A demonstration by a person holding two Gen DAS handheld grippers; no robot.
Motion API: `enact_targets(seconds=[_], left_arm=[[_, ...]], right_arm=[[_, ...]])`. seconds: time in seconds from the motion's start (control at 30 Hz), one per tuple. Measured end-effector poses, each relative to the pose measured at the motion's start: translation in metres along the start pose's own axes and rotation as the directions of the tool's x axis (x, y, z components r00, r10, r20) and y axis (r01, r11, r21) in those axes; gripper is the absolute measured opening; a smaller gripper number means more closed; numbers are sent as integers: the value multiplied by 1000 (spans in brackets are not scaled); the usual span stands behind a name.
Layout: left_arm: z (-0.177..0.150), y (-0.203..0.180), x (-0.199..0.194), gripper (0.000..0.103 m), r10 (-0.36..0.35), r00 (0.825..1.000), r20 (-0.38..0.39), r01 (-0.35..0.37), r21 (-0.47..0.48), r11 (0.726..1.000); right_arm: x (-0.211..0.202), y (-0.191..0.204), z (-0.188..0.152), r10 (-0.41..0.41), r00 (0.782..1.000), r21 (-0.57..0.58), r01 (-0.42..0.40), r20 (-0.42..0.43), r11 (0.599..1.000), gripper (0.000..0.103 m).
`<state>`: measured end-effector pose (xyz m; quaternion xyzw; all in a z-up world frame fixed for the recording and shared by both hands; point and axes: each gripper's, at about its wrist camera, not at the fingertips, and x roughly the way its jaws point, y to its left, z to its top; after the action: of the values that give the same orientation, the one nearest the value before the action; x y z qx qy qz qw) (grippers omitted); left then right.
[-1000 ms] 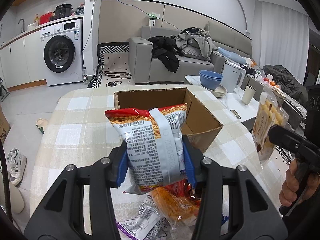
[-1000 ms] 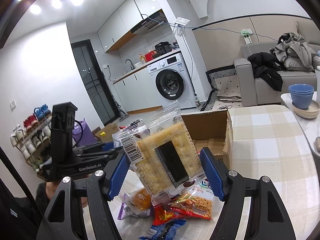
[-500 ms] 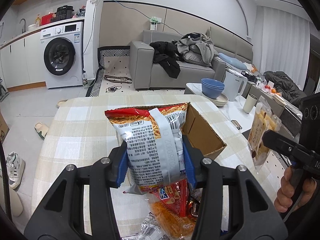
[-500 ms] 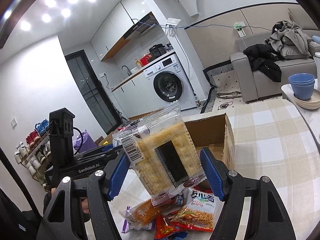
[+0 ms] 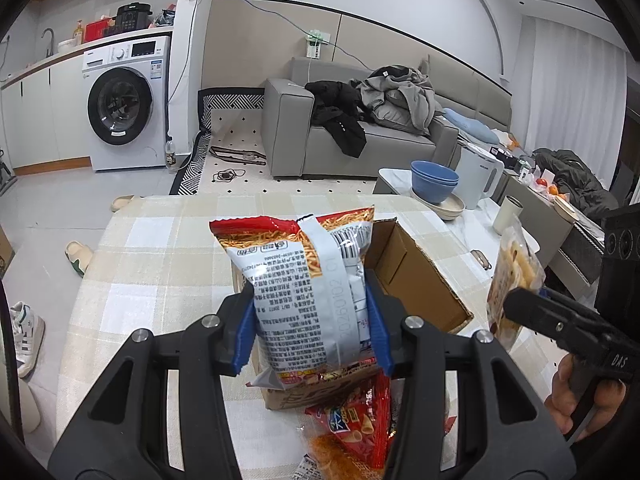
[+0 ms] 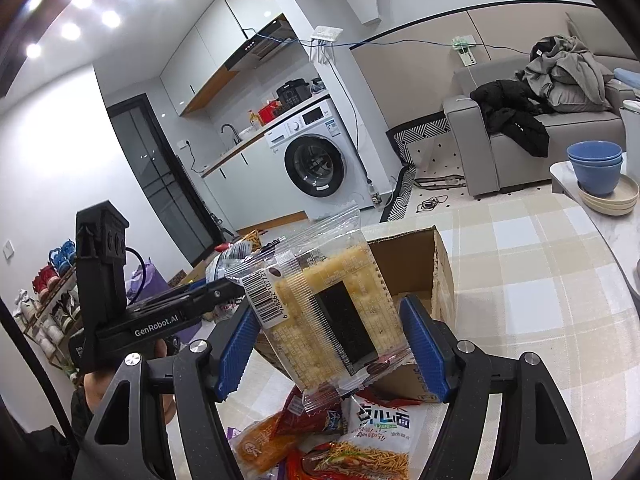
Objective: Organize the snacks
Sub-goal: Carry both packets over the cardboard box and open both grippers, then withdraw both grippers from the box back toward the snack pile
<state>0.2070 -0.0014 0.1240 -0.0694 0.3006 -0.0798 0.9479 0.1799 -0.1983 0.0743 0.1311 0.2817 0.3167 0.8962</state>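
In front of the cardboard box (image 5: pixel 416 280), on the near side, loose snack packets (image 6: pixel 360 436) are lying in a heap on the checked tablecloth (image 5: pixel 160 264), not yet sorted.

Just above that heap, the left gripper (image 5: pixel 312 332) is clamping a red-and-silver noodle snack bag (image 5: pixel 308 292) between its blue pads (image 5: pixel 244 336); the bag is standing upright, back label to the camera, and blocking most of the box's near wall. Judging from the left wrist view, the bag is sitting above the box's near edge, not yet inside.

To the right of the box, the right gripper (image 6: pixel 332 344) is pinching a clear cracker pack (image 6: pixel 332 312) with a dark strip, tilted, bottom seal hanging below the pads. In the right wrist view the pack is hovering in front of the box's open top, near its front corner.

Step in hand, as a guess: both grippers are carrying one snack each toward the box, transport phase, nothing released. The box interior is looking mostly bare where visible; part is hidden behind the packs.

Next move is calling for: pushing each pack forward past the near wall, lowering it into the opening, then spreading the jaws. The two grippers are working close together, so staggering the drops would avoid a clash. The box's raised flap is one thing the crinkly bags could snag on.

Beyond the box, only bare tablecloth.
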Motion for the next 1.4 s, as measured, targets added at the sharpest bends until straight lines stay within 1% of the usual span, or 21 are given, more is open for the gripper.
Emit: enact_targets(seconds=[0.3, 0.43, 0.6, 0.7, 0.93, 1.07, 1.13, 1.17, 1.2, 1.23, 1.27, 1.3, 1.37, 1.4], left_arm=[[1, 3, 30, 44, 5, 1000, -29, -5, -1, 1000], [1, 3, 35, 44, 10, 1000, -29, -10, 2, 1000], [2, 2, 44, 44, 22, 999, -30, -22, 13, 1000], [2, 2, 51, 44, 25, 999, -38, -24, 16, 1000], [2, 5, 63, 44, 15, 999, -45, -14, 9, 1000], [4, 6, 68, 44, 11, 999, -51, -10, 11, 1000], [3, 6, 68, 45, 5, 999, -50, -4, 17, 1000], [4, 5, 66, 45, 2, 999, -49, -1, 20, 1000], [3, 4, 64, 49, 1, 999, -44, 0, 25, 1000], [3, 4, 62, 60, 1, 999, -43, 0, 28, 1000], [2, 5, 60, 67, 3, 999, -44, -2, 30, 1000], [2, 5, 58, 80, 1, 999, -44, 0, 29, 1000], [1, 6, 49, 82, -11, 999, -30, 12, 29, 1000], [-1, 6, 44, 85, -12, 1000, -27, 13, 32, 999]], right_arm=[[9, 20, 2, -34, 999, -22, 34, -6, 999, 72], [12, 28, 3, -36, 999, -31, 35, -8, 999, 72], [17, 36, 6, -56, 998, -49, 56, -4, 997, 72], [20, 37, 7, -68, 998, -54, 67, -4, 996, 72], [25, 35, 11, -84, 996, -24, 83, -5, 996, 72], [31, 33, 14, -108, 994, -15, 107, -8, 994, 72], [31, 30, 14, -122, 992, -9, 122, -12, 992, 75], [30, 32, 13, -125, 992, -9, 125, -9, 992, 82], [27, 32, 13, -127, 992, -9, 127, 0, 992, 88], [23, 32, 12, -130, 991, -9, 130, 11, 991, 91], [19, 32, 11, -132, 991, -11, 132, 22, 991, 96], [14, 32, 11, -136, 990, -13, 137, 35, 991, 97], [7, 30, 10, -145, 989, -17, 145, 43, 989, 98], [2, 29, 9, -151, 988, -17, 151, 42, 988, 100]])
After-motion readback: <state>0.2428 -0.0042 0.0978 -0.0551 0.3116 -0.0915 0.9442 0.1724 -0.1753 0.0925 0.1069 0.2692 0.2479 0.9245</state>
